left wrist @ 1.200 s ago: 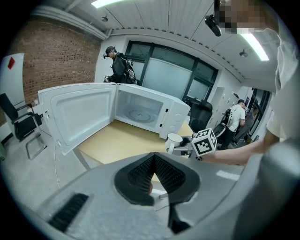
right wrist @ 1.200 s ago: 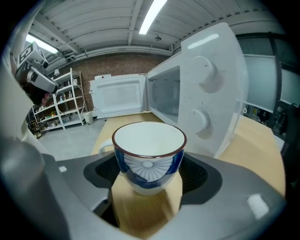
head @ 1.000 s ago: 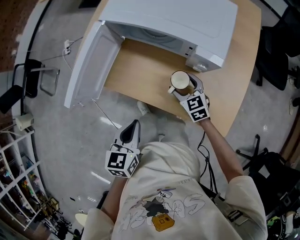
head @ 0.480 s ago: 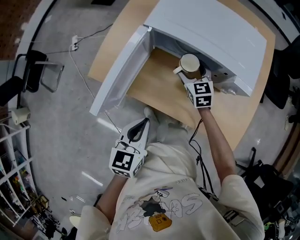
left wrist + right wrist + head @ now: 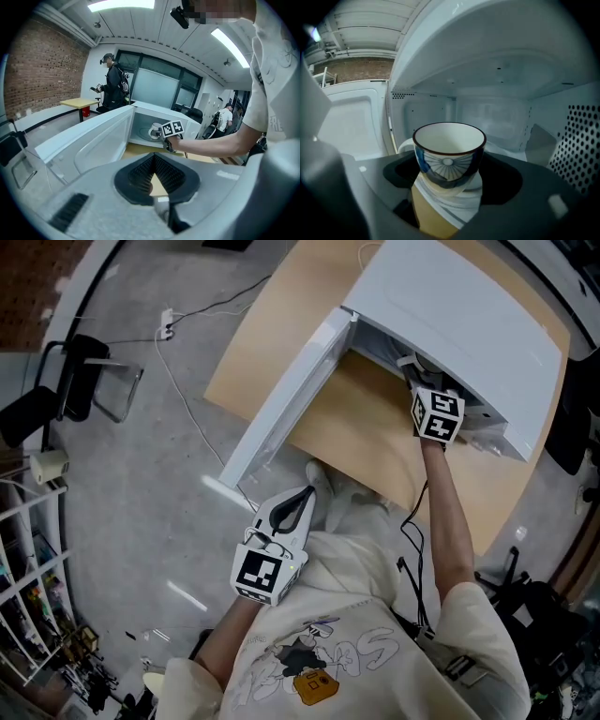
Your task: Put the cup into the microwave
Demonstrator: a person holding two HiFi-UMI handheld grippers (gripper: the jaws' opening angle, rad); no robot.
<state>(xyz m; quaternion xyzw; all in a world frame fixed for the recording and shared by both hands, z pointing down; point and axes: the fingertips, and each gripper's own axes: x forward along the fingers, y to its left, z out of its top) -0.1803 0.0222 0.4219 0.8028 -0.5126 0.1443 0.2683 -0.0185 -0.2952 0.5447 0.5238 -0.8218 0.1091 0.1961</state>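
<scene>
The white microwave stands on the wooden table with its door swung open to the left. My right gripper reaches into the cavity mouth, where the microwave's top hides the cup from the head view. In the right gripper view the cup is white inside with a dark rim and a blue fan pattern. It sits upright between the jaws of the right gripper, over the front sill, with the cavity walls behind it. The cup also shows at the opening. My left gripper hangs shut and holds nothing, off the table near my body.
A black chair and a cable are on the floor at left. Shelving fills the lower left. A person stands far behind the microwave, and another is at the right.
My right gripper has carried the cup from the table in front of the microwave up into the cavity opening. The left gripper has stayed low and shut.
</scene>
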